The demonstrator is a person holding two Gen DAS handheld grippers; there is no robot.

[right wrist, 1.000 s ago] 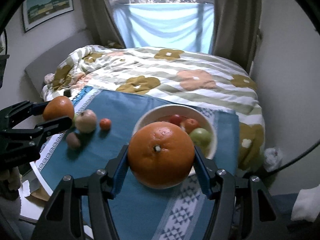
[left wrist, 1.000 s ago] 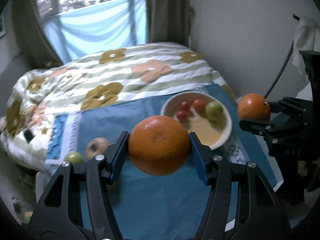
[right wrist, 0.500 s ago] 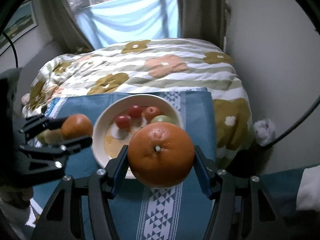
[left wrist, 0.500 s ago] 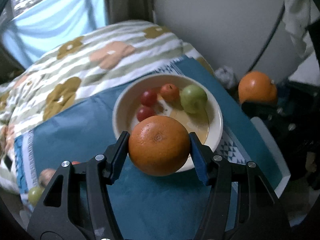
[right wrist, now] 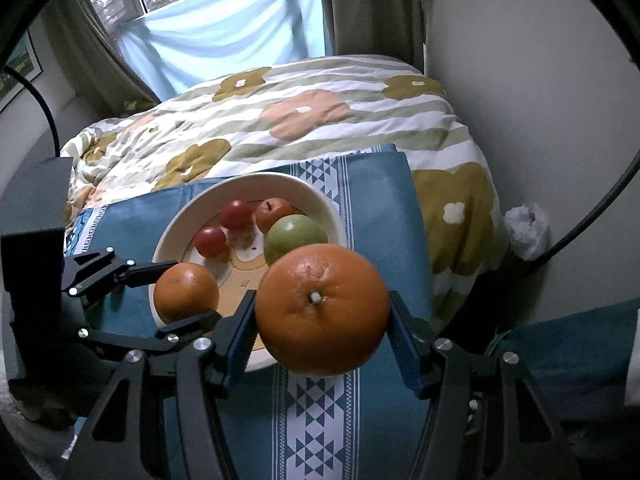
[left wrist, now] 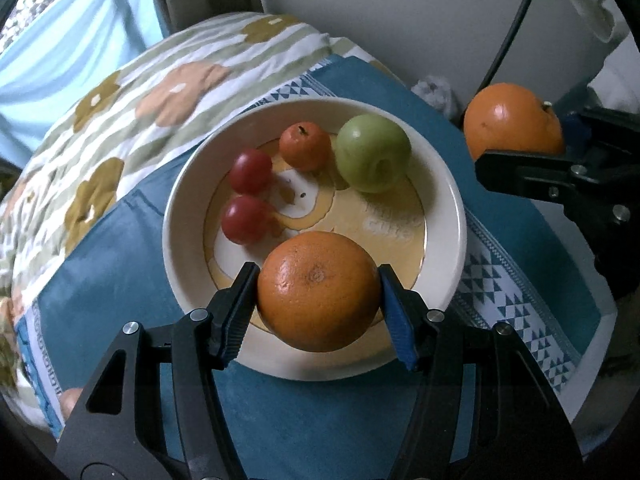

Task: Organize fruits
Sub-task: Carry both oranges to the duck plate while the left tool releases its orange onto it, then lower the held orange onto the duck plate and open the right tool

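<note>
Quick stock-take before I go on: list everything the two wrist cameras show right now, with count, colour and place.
oranges: 2, orange, one in the left gripper over the bowl's near edge, one in the right gripper beside the bowl
bowl: 1, cream, on the blue cloth
green apple: 1, green, in the bowl, far right
small orange fruit: 1, in the bowl, far side
red fruits: 2, in the bowl, left
blue cloth: 1, patterned border, under the bowl
floral bedding: striped, behind the cloth
left gripper: black, shut on an orange
right gripper: black, shut on an orange
</note>
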